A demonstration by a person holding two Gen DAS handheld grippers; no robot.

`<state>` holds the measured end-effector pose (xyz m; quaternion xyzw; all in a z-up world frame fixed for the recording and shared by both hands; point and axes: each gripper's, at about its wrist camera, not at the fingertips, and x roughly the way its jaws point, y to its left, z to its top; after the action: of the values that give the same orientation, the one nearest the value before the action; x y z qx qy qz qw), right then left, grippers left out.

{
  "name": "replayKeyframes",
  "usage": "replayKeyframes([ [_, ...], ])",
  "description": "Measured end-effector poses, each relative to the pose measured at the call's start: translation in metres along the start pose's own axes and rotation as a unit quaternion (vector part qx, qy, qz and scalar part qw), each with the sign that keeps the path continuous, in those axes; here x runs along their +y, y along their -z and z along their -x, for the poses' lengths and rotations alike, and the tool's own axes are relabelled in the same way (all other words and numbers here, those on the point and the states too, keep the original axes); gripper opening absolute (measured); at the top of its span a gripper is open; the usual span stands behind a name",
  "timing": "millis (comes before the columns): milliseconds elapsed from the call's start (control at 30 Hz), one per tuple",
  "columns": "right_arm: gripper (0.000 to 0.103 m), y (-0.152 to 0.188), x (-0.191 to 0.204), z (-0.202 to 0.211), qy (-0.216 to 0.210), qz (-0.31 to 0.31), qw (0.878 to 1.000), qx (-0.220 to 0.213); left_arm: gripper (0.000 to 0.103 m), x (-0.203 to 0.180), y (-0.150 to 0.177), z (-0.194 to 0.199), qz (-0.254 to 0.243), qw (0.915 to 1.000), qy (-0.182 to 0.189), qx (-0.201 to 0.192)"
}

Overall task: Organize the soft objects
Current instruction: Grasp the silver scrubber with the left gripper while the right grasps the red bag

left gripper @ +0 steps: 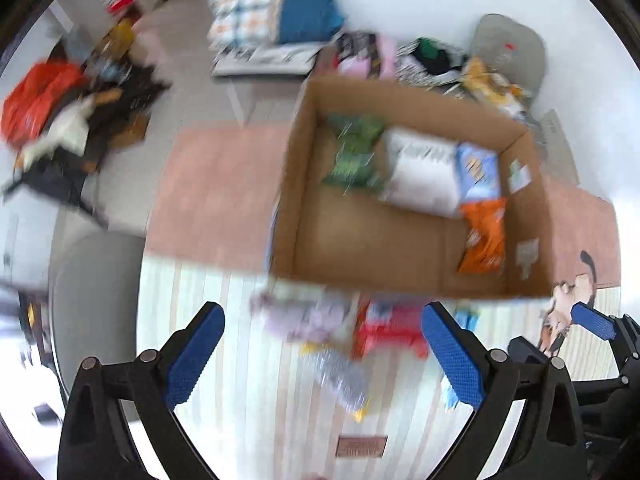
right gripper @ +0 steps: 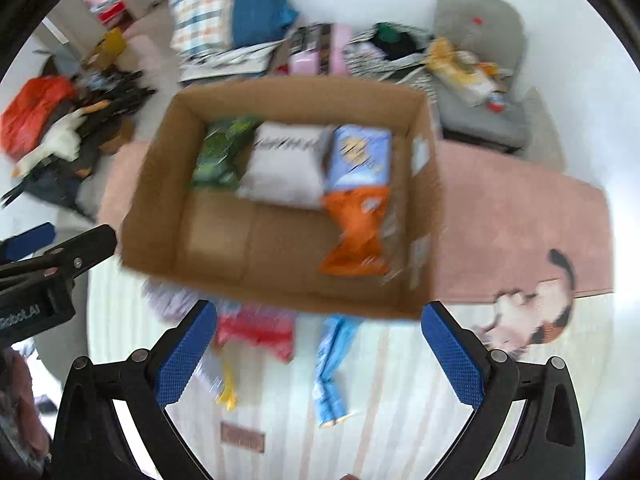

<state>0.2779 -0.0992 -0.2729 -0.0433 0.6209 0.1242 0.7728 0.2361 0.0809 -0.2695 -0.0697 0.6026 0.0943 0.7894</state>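
An open cardboard box (left gripper: 360, 240) (right gripper: 216, 236) stands on a pink mat. It holds a green packet (left gripper: 352, 152) (right gripper: 220, 152), a white packet (left gripper: 424, 172) (right gripper: 284, 168), a blue packet (left gripper: 478, 172) (right gripper: 360, 156) and an orange packet (left gripper: 484, 236) (right gripper: 356, 232). In front of the box on a striped mat lie a lilac packet (left gripper: 304, 316), a red packet (left gripper: 388, 328) (right gripper: 256, 328), a silver packet (left gripper: 340, 372) and a light blue packet (right gripper: 332, 364). My left gripper (left gripper: 324, 356) is open and empty above them. My right gripper (right gripper: 320, 356) is open and empty.
A grey chair (right gripper: 480, 80) with clutter stands behind the box. A checked cushion (right gripper: 204, 8) and a pile with a red bag (right gripper: 32, 108) lie on the floor at the left. A cat picture (right gripper: 528, 312) is on the mat at the right.
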Motion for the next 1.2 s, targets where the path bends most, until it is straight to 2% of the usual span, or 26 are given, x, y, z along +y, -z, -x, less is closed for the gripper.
replayKeyframes([
  [100,0.103,0.027,0.008,-0.02,-0.006,0.036,0.999,0.014,0.1,0.02,0.041,-0.033,0.041,0.9977,0.028,0.046],
  [133,0.103,0.034,0.009,-0.028,0.003,0.045,0.999,0.018,0.092,0.024,0.052,-0.045,0.048,0.9964,0.035,0.061],
  [167,0.103,0.042,0.01,-0.037,0.006,0.055,0.998,0.021,0.079,0.024,0.062,-0.06,0.049,0.9948,0.034,0.083],
  [200,0.102,0.045,0.009,-0.043,0.0,0.059,0.998,0.024,0.075,0.023,0.069,-0.073,0.049,0.993,0.037,0.1],
  [300,0.089,0.053,0.012,-0.068,-0.017,0.085,0.995,0.04,0.073,0.018,0.085,-0.109,0.062,0.9877,0.051,0.134],
  [333,0.079,0.053,0.015,-0.074,-0.015,0.095,0.994,0.044,0.073,0.015,0.087,-0.119,0.066,0.9863,0.056,0.14],
  [367,0.074,0.054,0.018,-0.08,-0.01,0.111,0.993,0.048,0.073,0.012,0.09,-0.131,0.071,0.9846,0.058,0.149],
  [467,0.071,0.055,0.027,-0.088,0.014,0.159,0.986,0.05,0.074,-0.001,0.095,-0.159,0.08,0.9801,0.067,0.169],
  [533,0.071,0.056,0.033,-0.087,0.02,0.191,0.98,0.046,0.073,-0.008,0.098,-0.171,0.07,0.9809,0.056,0.173],
  [567,0.071,0.057,0.036,-0.087,0.024,0.207,0.977,0.046,0.06,-0.01,0.1,-0.173,0.066,0.9823,0.048,0.169],
  [600,0.071,0.057,0.04,-0.087,0.028,0.224,0.973,0.045,0.052,-0.01,0.104,-0.174,0.064,0.9829,0.041,0.167],
  [667,0.071,0.058,0.048,-0.089,0.04,0.257,0.965,0.044,0.048,-0.003,0.112,-0.173,0.066,0.9833,0.039,0.165],
  [733,0.069,0.059,0.057,-0.097,0.058,0.293,0.953,0.043,0.048,0.006,0.123,-0.169,0.069,0.9842,0.03,0.16],
  [767,0.06,0.061,0.062,-0.102,0.068,0.311,0.947,0.043,0.048,0.012,0.129,-0.168,0.075,0.9837,0.029,0.161],
  [833,0.051,0.066,0.074,-0.114,0.083,0.35,0.932,0.047,0.048,0.022,0.139,-0.168,0.09,0.9814,0.033,0.166],
  [1000,0.051,0.081,0.105,-0.137,0.1,0.435,0.894,0.042,0.049,0.038,0.16,-0.165,0.114,0.9791,0.033,0.165],
  [1100,0.05,0.088,0.115,-0.155,0.112,0.46,0.879,0.051,0.049,0.045,0.169,-0.164,0.123,0.9784,0.035,0.162],
  [1133,0.044,0.089,0.116,-0.163,0.119,0.461,0.877,0.062,0.049,0.045,0.169,-0.165,0.123,0.9787,0.036,0.161],
  [1200,0.043,0.089,0.118,-0.172,0.134,0.445,0.882,0.076,0.049,0.046,0.175,-0.165,0.125,0.9787,0.037,0.158],
])
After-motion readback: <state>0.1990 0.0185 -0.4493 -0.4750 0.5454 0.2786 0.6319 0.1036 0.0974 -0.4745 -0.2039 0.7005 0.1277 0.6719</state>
